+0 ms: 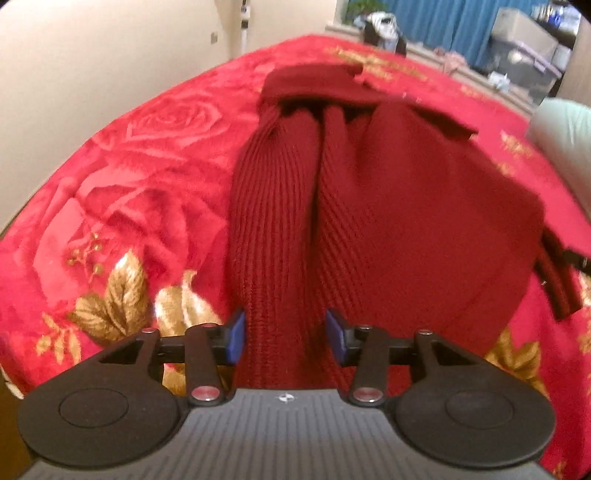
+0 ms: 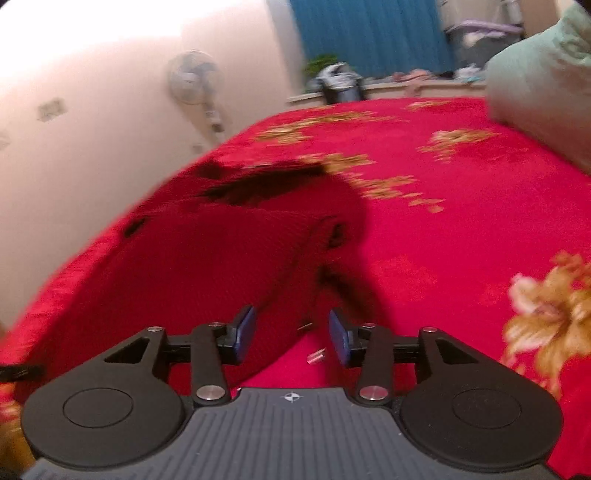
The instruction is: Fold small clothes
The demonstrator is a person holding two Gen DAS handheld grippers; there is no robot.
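A dark red ribbed knit garment [image 1: 388,206] lies bunched on the red rose-patterned bedspread [image 1: 122,192]. My left gripper [image 1: 286,336] is open, with a rolled fold of the garment lying between its blue pads [image 1: 236,334]. In the right wrist view the same garment [image 2: 221,258] is blurred and lies to the left and ahead. My right gripper [image 2: 291,332] is open at the garment's right edge, with cloth near its left pad [image 2: 245,330] and bare bedspread [image 2: 424,258] under the right pad.
A pale green pillow [image 2: 543,85] lies at the bed's far right. A standing fan [image 2: 194,81] is by the wall on the left. A windowsill with clutter [image 2: 343,86] and blue curtains [image 2: 369,33] lies beyond the bed.
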